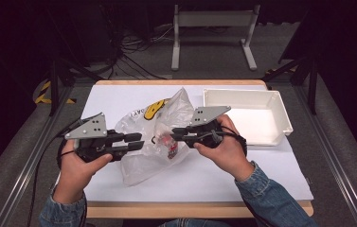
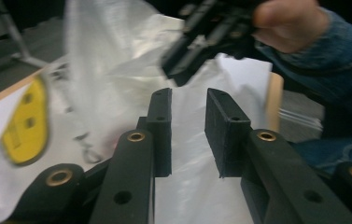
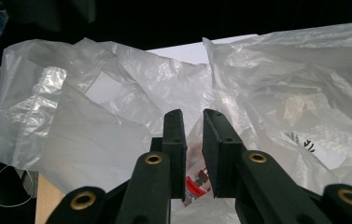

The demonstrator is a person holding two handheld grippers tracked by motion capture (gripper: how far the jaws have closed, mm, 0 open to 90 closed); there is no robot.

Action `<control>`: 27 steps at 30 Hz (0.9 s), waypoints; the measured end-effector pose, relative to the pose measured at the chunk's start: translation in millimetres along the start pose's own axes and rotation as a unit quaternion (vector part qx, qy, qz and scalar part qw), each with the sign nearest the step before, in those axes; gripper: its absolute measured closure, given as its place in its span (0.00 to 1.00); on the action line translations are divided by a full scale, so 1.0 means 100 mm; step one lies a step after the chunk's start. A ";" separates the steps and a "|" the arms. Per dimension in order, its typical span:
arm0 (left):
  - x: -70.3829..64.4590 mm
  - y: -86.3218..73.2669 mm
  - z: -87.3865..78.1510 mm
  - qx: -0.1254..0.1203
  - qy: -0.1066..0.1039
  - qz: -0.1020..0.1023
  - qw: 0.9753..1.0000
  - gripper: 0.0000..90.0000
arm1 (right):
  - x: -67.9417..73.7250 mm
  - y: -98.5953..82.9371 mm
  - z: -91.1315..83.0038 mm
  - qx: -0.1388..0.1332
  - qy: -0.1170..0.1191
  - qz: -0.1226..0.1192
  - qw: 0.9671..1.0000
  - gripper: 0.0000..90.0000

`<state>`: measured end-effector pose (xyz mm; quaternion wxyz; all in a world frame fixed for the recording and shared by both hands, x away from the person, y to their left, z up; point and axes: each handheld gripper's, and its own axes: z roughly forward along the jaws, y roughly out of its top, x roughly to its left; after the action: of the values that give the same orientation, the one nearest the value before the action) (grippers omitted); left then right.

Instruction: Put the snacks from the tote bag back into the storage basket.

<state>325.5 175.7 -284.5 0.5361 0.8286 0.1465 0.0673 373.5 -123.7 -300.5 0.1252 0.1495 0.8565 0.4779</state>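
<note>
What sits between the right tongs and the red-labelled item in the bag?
Only the plastic bag itself: the red-labelled item lies under its film, just beyond the right tongs, whose jaws stand slightly apart.

Setting: you're in a lab / recording rig, not a home. Evidence: your table [image 1: 119,94] has a white top w/ wood edge and stands on grey carpet, w/ black curtains around it. Metal rails [image 1: 29,161] run along both sides. Black tripod legs [image 1: 55,78] stand on yellow-black hazard tape [image 1: 43,92]. Cables [image 1: 133,52] lie loose on the floor behind, near a white stand frame [image 1: 214,28]. A plain white bin [image 1: 247,97] sits at your far right.
</note>
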 end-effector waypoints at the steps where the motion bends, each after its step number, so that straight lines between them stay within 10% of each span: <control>1: -0.04 0.01 0.03 0.003 -0.011 0.004 1.000 0.82 | 0.00 0.00 0.00 0.000 0.000 0.000 1.000 0.88; 6: -0.12 0.03 0.14 0.035 -0.044 0.017 0.998 0.76 | 0.01 -0.02 0.00 0.000 0.002 0.002 1.000 0.88; 12: -0.09 0.00 0.24 0.052 -0.026 0.030 0.998 0.39 | 0.01 -0.04 -0.02 -0.003 0.004 0.006 1.000 0.88; 16: -0.03 -0.05 0.33 0.071 -0.010 0.036 0.997 0.36 | 0.01 -0.05 -0.02 -0.004 0.005 0.008 1.000 0.87; 19: 0.02 -0.09 0.39 0.091 -0.007 0.043 0.995 0.44 | 0.02 -0.05 -0.02 -0.005 0.007 0.008 1.000 0.86; 22: 0.04 -0.11 0.39 0.098 -0.004 0.045 0.994 0.76 | 0.02 -0.05 -0.01 -0.004 0.008 0.008 1.000 0.86; 27: 0.12 -0.12 0.28 0.066 0.032 0.032 0.997 0.98 | 0.02 -0.06 0.01 -0.001 0.007 0.010 1.000 0.86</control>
<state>341.9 159.6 -307.5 0.4724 0.8640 0.1414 0.1013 371.4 -125.9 -306.5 0.1147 0.1542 0.8555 0.4809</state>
